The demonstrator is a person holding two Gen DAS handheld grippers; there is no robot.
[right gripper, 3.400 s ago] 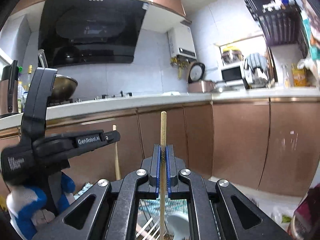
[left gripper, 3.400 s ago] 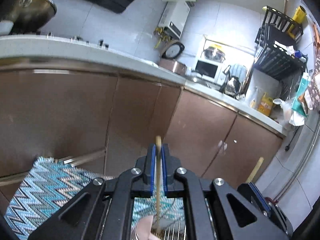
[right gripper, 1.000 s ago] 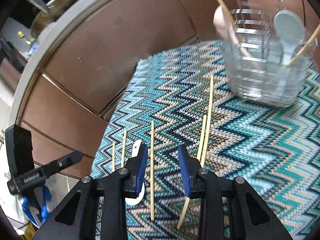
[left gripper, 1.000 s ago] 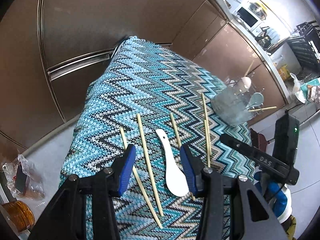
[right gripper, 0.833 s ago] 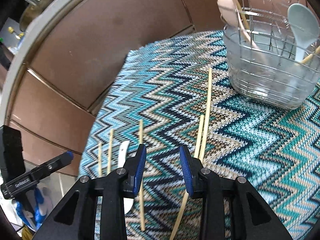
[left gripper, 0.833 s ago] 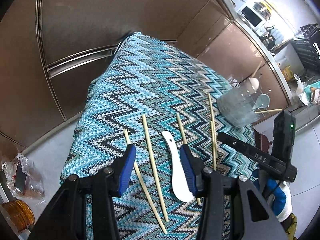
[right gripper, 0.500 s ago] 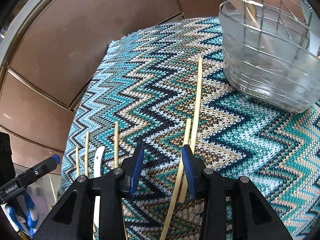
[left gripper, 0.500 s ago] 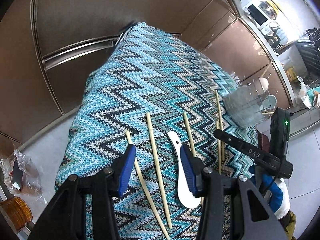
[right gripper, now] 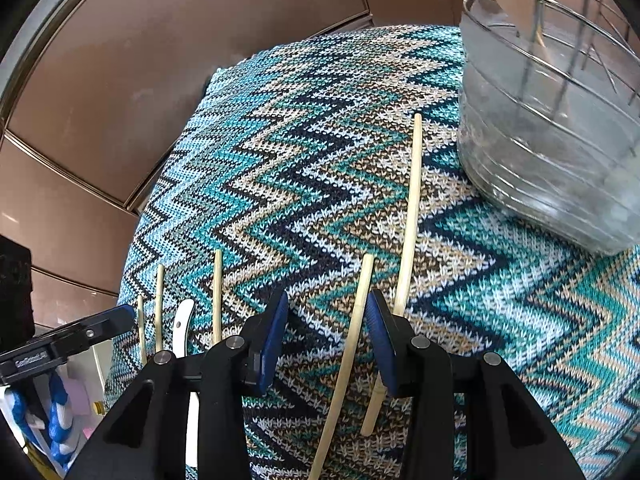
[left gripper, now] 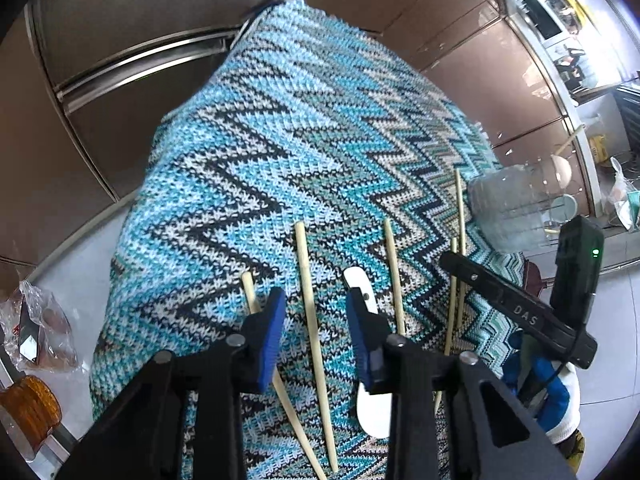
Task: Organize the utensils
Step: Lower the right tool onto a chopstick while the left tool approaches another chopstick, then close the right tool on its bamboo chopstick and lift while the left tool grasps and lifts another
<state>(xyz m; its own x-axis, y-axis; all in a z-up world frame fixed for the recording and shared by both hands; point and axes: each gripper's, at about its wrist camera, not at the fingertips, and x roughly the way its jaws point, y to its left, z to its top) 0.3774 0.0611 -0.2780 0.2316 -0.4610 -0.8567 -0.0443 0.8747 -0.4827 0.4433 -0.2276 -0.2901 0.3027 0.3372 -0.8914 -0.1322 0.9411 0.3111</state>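
Chopsticks are lying in a loose row on the zigzag knitted cloth (left gripper: 280,152), with both claws hovering over them. Nearest in the left wrist view, the left gripper (left gripper: 316,336) is spreading its blue pads wide around one chopstick (left gripper: 314,332), gripping nothing; a white spoon (left gripper: 370,360) is lying just right of it, partly hidden behind the right pad. In the right wrist view the right gripper (right gripper: 326,336) is likewise standing spread (nothing pinched), a shorter chopstick (right gripper: 352,340) running up between its pads and a longer chopstick (right gripper: 410,216) just to the right. Farther right, the clear utensil holder (right gripper: 552,152) is standing on the cloth, already holding utensils.
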